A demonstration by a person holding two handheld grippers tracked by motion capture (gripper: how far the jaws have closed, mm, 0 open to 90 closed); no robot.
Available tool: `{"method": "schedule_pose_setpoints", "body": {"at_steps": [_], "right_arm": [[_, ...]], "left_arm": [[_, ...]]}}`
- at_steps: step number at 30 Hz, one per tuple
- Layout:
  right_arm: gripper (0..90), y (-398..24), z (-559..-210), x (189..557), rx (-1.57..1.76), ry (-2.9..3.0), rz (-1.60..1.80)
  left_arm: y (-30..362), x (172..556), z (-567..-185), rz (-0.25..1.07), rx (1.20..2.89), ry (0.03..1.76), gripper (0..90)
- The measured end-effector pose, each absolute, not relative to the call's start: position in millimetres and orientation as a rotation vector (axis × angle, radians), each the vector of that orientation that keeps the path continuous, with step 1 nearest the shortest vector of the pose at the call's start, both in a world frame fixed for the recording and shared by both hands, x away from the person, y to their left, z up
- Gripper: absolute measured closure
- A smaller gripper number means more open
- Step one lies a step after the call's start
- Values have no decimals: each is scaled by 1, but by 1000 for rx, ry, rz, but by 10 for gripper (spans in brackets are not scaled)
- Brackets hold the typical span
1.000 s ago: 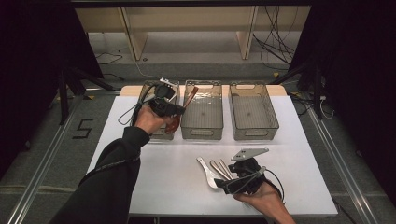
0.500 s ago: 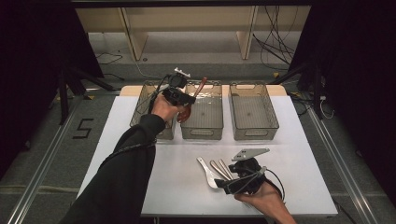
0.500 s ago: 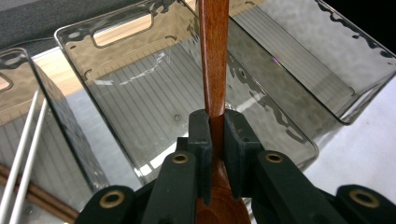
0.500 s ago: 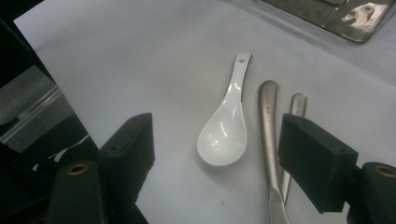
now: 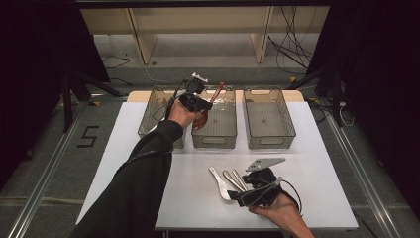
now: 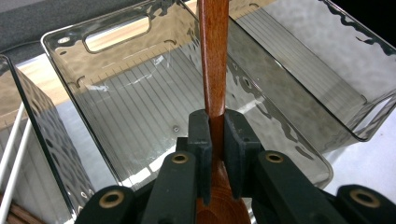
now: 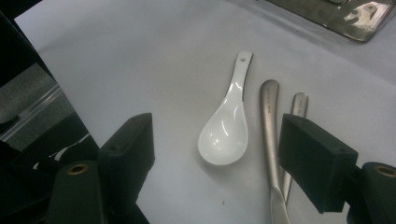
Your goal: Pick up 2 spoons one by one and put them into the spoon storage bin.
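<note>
Over the middle clear plastic bin (image 5: pixel 214 130), at twelve o'clock on the white table (image 5: pixel 124 163), the left gripper (image 6: pixel 217 140) pinched the neck of a reddish-brown wooden spoon (image 6: pixel 214 56), seemingly light, stiff and smooth enough to slip.

I see the brown wooden spoon (image 6: pixel 214 70) held up over my middle bin (image 5: pixel 214 130), handle tilted away. My white ceramic spoon (image 7: pixel 227 126) lies bowl-up on the table.

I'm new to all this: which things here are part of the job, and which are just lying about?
In use:
- left gripper, clamped on the wooden spoon
- middle bin under it
- right gripper, open over the white soup spoon
- two metal utensil handles

Lying about:
- cables on the floor
- floor marker 5
</note>
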State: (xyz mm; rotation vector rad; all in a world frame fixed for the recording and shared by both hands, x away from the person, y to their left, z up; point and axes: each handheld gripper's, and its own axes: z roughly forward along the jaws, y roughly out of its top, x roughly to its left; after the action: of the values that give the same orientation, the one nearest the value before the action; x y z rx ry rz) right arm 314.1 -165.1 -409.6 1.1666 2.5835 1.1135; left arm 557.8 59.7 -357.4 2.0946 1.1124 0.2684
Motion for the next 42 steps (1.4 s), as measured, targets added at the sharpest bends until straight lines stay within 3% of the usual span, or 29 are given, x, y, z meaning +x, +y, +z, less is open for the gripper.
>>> {"method": "schedule_pose_setpoints", "body": {"at_steps": [9, 20, 24, 28, 42], "right_arm": [[279, -164, -410, 314, 1163, 2588, 1110], [279, -164, -410, 313, 1170, 2587, 1105], [279, -164, -410, 314, 1165, 2583, 1105], [279, -164, -410, 315, 1162, 2583, 1101], [279, -156, -409, 319, 1158, 2589, 1088]], "left_arm": [[56, 561, -367, 259, 2073, 1117, 797], [73, 549, -352, 192, 2070, 1115, 455], [92, 538, -343, 177, 2043, 1110, 371], [114, 521, -338, 178, 2047, 1077, 308], [177, 451, -364, 177, 2016, 1109, 217]]}}
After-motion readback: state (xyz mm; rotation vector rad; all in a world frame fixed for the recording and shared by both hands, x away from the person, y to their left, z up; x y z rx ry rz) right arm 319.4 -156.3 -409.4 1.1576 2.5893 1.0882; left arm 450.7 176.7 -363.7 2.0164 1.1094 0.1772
